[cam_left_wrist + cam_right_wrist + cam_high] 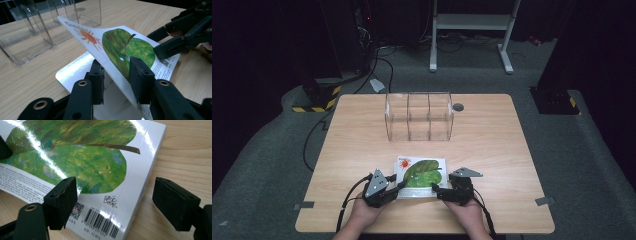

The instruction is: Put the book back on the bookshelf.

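Your left tool (401, 185) stands at the near left corner of the picture book (421, 176), its jaws on either side of the lifted back cover (117, 47); whether the pads press on it you cannot tell. The cover curls up off the white page (75, 72) beneath it and shows a green leaf and an orange sun. Your right tool (435, 189) rests at the book's near right corner with its jaws spread wide, one pad over the glossy cover near the barcode (102, 221), the other over bare wood beside the spine, neither clamping. The book lies flat near the front edge of the light wooden bench (492, 145), between your two hands. Farther back, at mid-bench, stands a clear three-bay organiser (419, 116), with a small grey disc (458, 107) just beside it to the right. Grey carpet (582, 150) surrounds the bench; a white frame (472, 30), black cables (384, 65) and yellow-black striped bases (314, 102) occupy the dark room behind.
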A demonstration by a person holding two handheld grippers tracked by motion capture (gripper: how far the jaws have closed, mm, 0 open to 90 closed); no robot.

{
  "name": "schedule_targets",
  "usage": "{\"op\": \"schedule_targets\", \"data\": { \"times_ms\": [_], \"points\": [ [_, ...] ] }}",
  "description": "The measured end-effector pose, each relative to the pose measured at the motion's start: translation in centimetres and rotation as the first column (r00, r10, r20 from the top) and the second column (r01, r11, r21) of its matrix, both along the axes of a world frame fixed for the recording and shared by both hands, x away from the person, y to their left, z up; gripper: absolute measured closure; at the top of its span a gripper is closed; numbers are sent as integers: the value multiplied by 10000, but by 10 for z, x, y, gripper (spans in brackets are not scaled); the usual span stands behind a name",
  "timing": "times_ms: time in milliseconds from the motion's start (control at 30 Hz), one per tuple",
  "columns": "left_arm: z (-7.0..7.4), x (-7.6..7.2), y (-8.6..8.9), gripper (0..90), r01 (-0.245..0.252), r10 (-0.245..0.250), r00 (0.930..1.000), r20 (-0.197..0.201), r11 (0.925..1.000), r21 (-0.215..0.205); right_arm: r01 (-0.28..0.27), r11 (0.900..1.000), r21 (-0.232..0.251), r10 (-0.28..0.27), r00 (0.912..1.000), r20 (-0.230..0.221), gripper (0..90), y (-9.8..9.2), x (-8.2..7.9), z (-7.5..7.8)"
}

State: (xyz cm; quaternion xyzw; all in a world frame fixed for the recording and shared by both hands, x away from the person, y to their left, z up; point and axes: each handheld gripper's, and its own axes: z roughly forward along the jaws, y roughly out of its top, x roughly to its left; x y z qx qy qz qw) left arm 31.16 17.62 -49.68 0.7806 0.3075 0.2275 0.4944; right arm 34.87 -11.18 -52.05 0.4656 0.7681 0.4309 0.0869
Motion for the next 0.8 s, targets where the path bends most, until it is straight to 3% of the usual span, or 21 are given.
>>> {"op": "schedule_targets", "data": {
  "times_ms": [267, 533, 800],
  "points": [
    [3, -5, 0, 660, 291, -297, 9980, 550, 9995, 122, -119, 9988, 484, 130, 9997, -230, 178, 0, 3, 0],
    [3, -6, -1, 661, 341, -358, 9969, 697, 9991, 250, -130, 9968, 783, 187, 9971, -733, 137, -2, 7, -3],
    [2, -6, -1, 662, 342, -366, 9963, 780, 9989, 314, -396, 9965, 741, 446, 9968, -670, 147, 1, 6, -4]
  ]
}}
